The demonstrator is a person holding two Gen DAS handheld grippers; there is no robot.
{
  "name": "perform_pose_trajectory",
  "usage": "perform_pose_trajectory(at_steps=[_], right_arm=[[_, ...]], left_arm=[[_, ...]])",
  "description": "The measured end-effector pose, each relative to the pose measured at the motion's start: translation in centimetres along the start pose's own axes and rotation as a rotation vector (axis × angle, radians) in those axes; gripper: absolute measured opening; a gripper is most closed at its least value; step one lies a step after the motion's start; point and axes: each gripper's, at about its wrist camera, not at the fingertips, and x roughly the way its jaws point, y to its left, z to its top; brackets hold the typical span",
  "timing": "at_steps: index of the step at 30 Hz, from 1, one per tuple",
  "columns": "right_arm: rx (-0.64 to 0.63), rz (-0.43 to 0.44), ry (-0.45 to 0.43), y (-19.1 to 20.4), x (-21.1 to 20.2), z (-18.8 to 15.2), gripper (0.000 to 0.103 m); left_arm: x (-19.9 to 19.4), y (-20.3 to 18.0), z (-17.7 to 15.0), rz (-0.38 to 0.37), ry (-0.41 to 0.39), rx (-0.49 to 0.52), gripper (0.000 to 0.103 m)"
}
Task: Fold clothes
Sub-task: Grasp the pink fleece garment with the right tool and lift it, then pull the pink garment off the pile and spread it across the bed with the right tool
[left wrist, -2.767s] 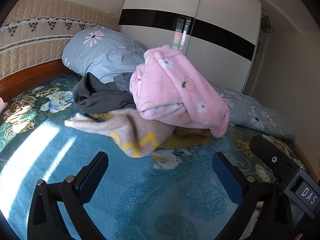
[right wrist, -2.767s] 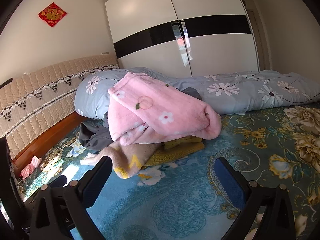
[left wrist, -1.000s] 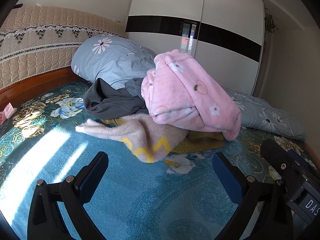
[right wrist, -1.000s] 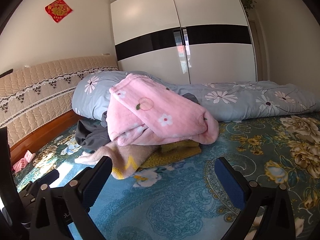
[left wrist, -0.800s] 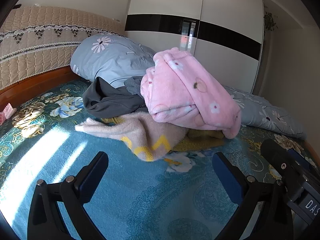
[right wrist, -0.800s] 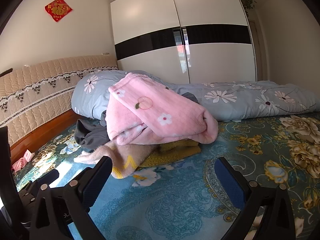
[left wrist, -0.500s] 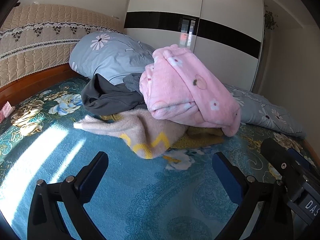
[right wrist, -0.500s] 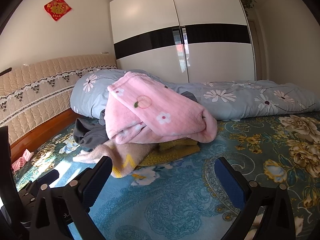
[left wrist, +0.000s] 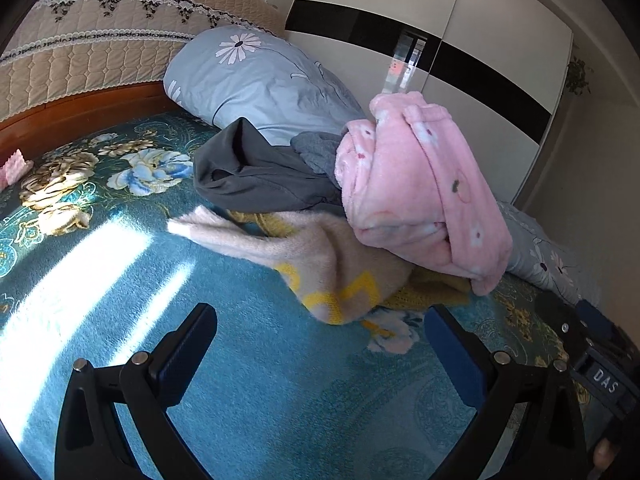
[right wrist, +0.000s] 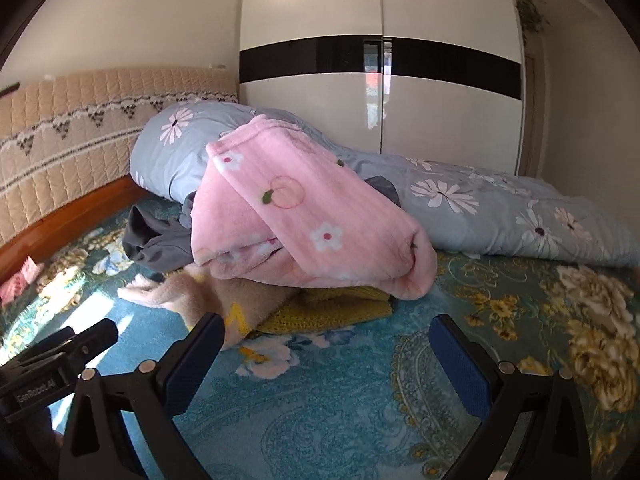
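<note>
A heap of clothes lies on the teal floral bedspread (left wrist: pixel 248 380). On top is a fluffy pink garment with flowers (left wrist: pixel 420 196) (right wrist: pixel 304 224). Under it lie a beige knit with yellow zigzag (left wrist: pixel 320 268) (right wrist: pixel 224 296), a mustard knit (right wrist: pixel 332 312) and a dark grey garment (left wrist: pixel 256 176) (right wrist: pixel 156 236). My left gripper (left wrist: pixel 320 344) is open, hovering just short of the beige knit, with nothing between its fingers. My right gripper (right wrist: pixel 326 348) is open too, close in front of the mustard knit. Each view shows the other gripper's body at its edge.
A rolled grey-blue duvet with daisies (right wrist: pixel 480 208) (left wrist: pixel 264 84) lies behind the heap. A quilted beige headboard (right wrist: pixel 60 148) with a wooden rail runs along the left. A white wardrobe with a black band (right wrist: pixel 380 80) stands behind. A small pink item (right wrist: pixel 18 280) lies at the far left.
Both grippers have moved closer to the heap, which now looms larger; the left view has tilted and dipped toward the beige knit. Both stay open. The clothes have not shifted.
</note>
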Motion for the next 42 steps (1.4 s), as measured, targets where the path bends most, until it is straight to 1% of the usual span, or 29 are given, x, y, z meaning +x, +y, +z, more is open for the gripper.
perform_pose_trajectory(at_steps=[3,6,8,11,14,17,18,21,23,24,25,26,29,32,36,38,40,42], right_arm=[[-0.075,-0.009,0.023,1.8,2.1,2.4,0.103],[-0.122,-0.029,0.041,3.4,4.5,4.5,0.103],[-0.124,-0.060,0.056,4.0,6.3,5.8,0.103],[-0.119,-0.083,0.064,5.2,8.9,7.2,0.103],[-0.115,-0.097,0.071,6.5,11.0,8.3,0.103],[-0.113,-0.112,0.047,7.6,12.4,9.5,0.103],[-0.115,-0.124,0.042,7.9,12.8,9.9,0.101],[-0.130,-0.160,0.044,8.6,13.8,10.8,0.085],[-0.127,-0.143,0.055,8.5,14.0,11.2,0.066],[-0.115,-0.132,0.065,8.2,13.9,11.3,0.033],[-0.096,-0.136,0.077,7.8,13.8,11.5,0.011],[-0.072,-0.144,0.078,7.2,13.4,11.7,0.008],[0.013,-0.146,0.055,4.6,10.9,12.2,0.007],[0.051,-0.126,0.012,2.0,6.8,12.8,0.006],[0.113,-0.102,-0.077,-3.2,-0.8,13.0,0.006],[0.166,-0.091,-0.123,-6.2,-5.1,12.5,0.006],[0.214,-0.081,-0.165,-9.2,-9.2,11.7,0.006],[0.251,-0.072,-0.198,-11.9,-13.0,10.6,0.006]], left_arm=[[0.3,0.8,0.8,-0.008,-0.006,0.000,0.103],[0.5,1.5,1.5,-0.012,-0.021,0.021,0.103],[0.8,2.2,1.7,0.007,-0.020,0.017,0.103],[1.5,3.7,1.7,0.006,0.000,-0.033,0.103],[2.1,4.8,1.7,0.021,0.027,-0.066,0.103],[1.9,5.1,1.7,0.052,0.017,-0.064,0.103],[1.8,5.2,1.8,0.059,0.010,-0.064,0.103],[1.4,5.4,2.0,0.060,-0.004,-0.078,0.103],[1.3,5.4,2.1,0.050,-0.009,-0.092,0.103],[1.3,5.4,2.2,0.047,-0.009,-0.094,0.103],[1.2,5.3,2.2,0.050,-0.010,-0.094,0.103],[1.1,5.2,2.3,0.054,-0.012,-0.093,0.103],[0.8,4.9,2.4,0.056,-0.015,-0.093,0.103],[0.4,4.8,2.1,0.035,0.000,-0.106,0.103],[-0.5,4.4,1.1,0.001,0.024,-0.138,0.103],[-1.1,3.8,0.3,-0.039,0.041,-0.144,0.103],[-1.6,2.9,-0.4,-0.076,0.063,-0.127,0.103],[-2.1,1.9,-1.0,-0.081,0.076,-0.089,0.103]])
